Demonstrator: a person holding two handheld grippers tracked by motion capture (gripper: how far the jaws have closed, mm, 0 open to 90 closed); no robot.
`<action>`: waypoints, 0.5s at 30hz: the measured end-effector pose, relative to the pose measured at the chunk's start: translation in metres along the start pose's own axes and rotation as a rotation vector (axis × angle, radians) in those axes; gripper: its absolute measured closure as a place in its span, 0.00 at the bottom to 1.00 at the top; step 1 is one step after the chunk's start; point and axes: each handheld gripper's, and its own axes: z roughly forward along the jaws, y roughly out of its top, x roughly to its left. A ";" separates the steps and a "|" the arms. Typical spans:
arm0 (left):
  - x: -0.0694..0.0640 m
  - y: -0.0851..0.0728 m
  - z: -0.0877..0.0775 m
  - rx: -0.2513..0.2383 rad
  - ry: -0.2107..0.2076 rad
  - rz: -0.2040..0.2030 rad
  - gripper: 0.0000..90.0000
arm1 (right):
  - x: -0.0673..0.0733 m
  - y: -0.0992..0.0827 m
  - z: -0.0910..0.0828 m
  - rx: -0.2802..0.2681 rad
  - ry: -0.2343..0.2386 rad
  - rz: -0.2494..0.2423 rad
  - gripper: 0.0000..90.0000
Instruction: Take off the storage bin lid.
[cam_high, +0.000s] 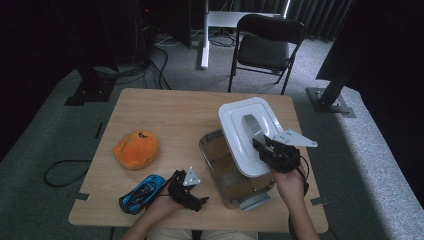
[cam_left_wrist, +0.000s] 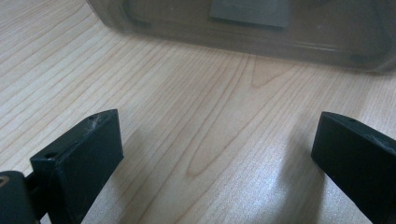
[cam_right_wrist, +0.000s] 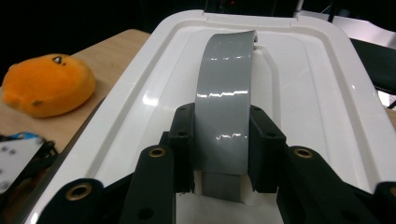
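The right gripper (cam_high: 263, 141) is clamped on the grey handle (cam_right_wrist: 223, 107) of the white lid (cam_high: 248, 131), held tilted over the clear bin (cam_high: 220, 175), offset toward its far right; the left gripper (cam_high: 190, 192), jaws apart, rests left of the bin.

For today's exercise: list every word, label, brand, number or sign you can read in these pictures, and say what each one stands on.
No text can be read anywhere.
Orange plush toy: a small dark mark on top, too small to read as a letter or number.
Blue toy car: dark patterning, no legible writing.
White lid and its grey handle: plain, no label.
Clear bin: no readable label.
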 end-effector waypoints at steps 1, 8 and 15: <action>0.000 0.000 0.000 0.000 0.000 0.000 0.03 | -0.002 0.001 0.000 0.000 -0.006 0.001 0.75; 0.000 0.000 0.000 0.001 -0.001 -0.001 0.03 | -0.021 0.001 0.005 -0.007 -0.049 0.024 0.75; 0.000 0.000 0.000 0.000 0.000 -0.001 0.03 | -0.040 -0.001 0.012 0.009 -0.093 0.052 0.75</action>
